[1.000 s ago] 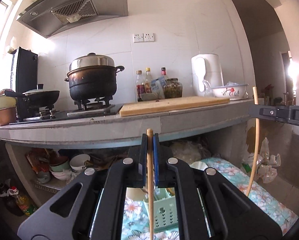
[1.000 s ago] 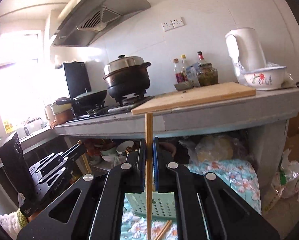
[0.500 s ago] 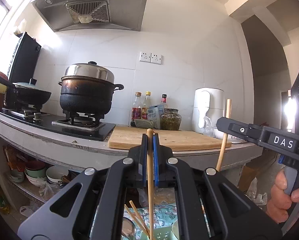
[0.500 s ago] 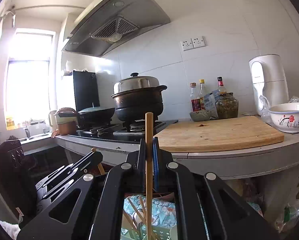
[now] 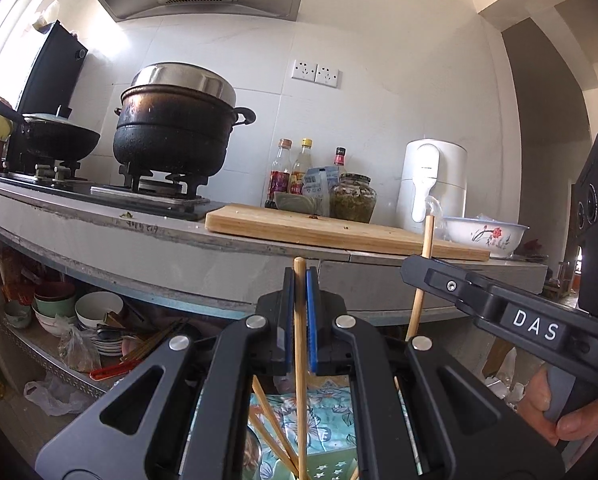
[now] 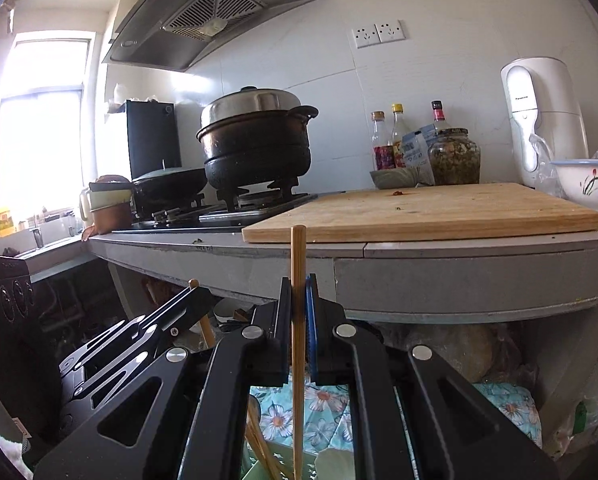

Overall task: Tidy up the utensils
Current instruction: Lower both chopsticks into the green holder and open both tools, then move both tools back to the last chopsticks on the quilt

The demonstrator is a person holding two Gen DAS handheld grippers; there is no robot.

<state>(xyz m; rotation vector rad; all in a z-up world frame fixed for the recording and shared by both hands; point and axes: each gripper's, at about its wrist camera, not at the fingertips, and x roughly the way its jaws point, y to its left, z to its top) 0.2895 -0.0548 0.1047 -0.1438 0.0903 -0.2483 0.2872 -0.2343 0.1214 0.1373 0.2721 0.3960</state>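
Note:
My left gripper [image 5: 299, 276] is shut on an upright wooden chopstick [image 5: 300, 360] between its blue pads. In the left wrist view my right gripper [image 5: 415, 268] reaches in from the right, held by a hand [image 5: 555, 416], with a second chopstick [image 5: 426, 236] standing in it. The right wrist view shows that right gripper [image 6: 299, 284] shut on its chopstick [image 6: 297, 252], and the left gripper [image 6: 197, 294] low on the left. Below both, several loose chopsticks [image 5: 267, 420] lie in a green perforated basket [image 6: 283, 466] on a floral cloth [image 6: 323, 400].
Straight ahead runs a grey counter edge [image 5: 179, 248] carrying a wooden cutting board [image 6: 439, 212], a black pot [image 5: 175, 136] on the stove, bottles [image 5: 283, 172], a jar [image 6: 453, 156], a white appliance [image 6: 539, 120] and a flowered bowl [image 6: 591, 188]. Bowls [image 5: 99, 308] crowd the shelf underneath.
Both grippers, each still holding its chopstick, have moved closer to the counter, whose edge now fills the middle of both views. The right gripper sits nearer the left one.

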